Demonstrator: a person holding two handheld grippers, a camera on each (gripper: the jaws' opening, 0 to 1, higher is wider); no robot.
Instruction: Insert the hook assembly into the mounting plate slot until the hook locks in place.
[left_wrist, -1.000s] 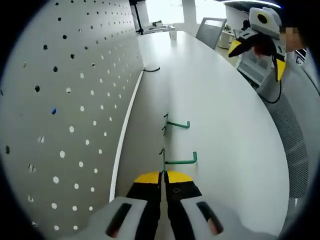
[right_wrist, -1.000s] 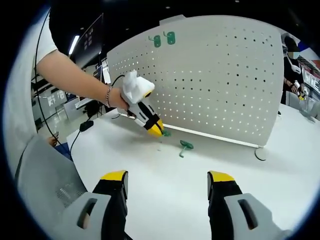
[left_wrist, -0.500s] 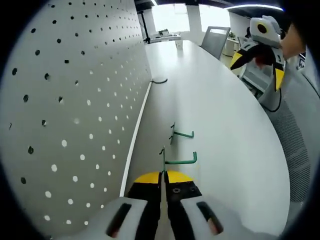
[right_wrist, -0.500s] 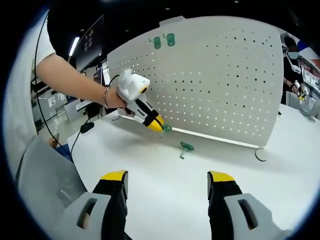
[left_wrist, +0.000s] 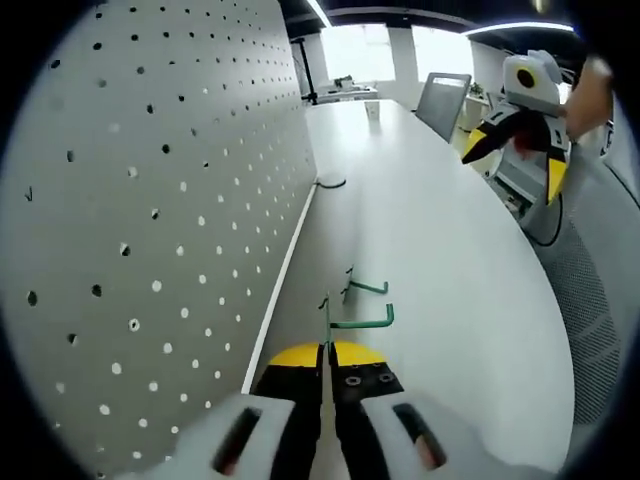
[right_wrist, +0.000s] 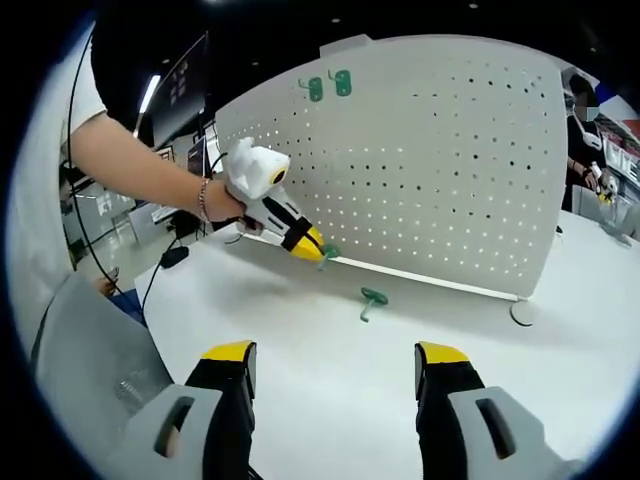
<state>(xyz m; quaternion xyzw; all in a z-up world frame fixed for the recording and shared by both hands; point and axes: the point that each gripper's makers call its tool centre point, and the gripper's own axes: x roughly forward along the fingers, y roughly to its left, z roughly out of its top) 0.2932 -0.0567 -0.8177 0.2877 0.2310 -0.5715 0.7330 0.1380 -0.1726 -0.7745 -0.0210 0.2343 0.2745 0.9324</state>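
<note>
1. Your left gripper (left_wrist: 327, 352) has its jaws pressed together on the green hook (left_wrist: 352, 322), which sticks out just past the yellow tips, its arm reaching to the right and ending in a short upturned tip.
2. In the right gripper view, that same left gripper (right_wrist: 318, 245) is held above the white worktop (right_wrist: 330, 390), close in front of the lower part of the pegboard (right_wrist: 450, 170), with the hook (right_wrist: 329, 253) at its tip.
3. Whether the hook touches the pegboard, you cannot tell from either view.
4. A second green hook (right_wrist: 371, 298) lies loose on the worktop, near the held one and apart from the pegboard; in the left gripper view it (left_wrist: 364, 288) sits just beyond the held hook.
5. Two more green hooks (right_wrist: 328, 86) hang high on the pegboard, near its top edge.
6. Your right gripper (right_wrist: 332, 372) has its jaws wide apart and holds nothing, hovering over bare worktop well back from the pegboard.
7. In the left gripper view, the right gripper (left_wrist: 515, 140) shows at the far right, its yellow tips spread.
</note>
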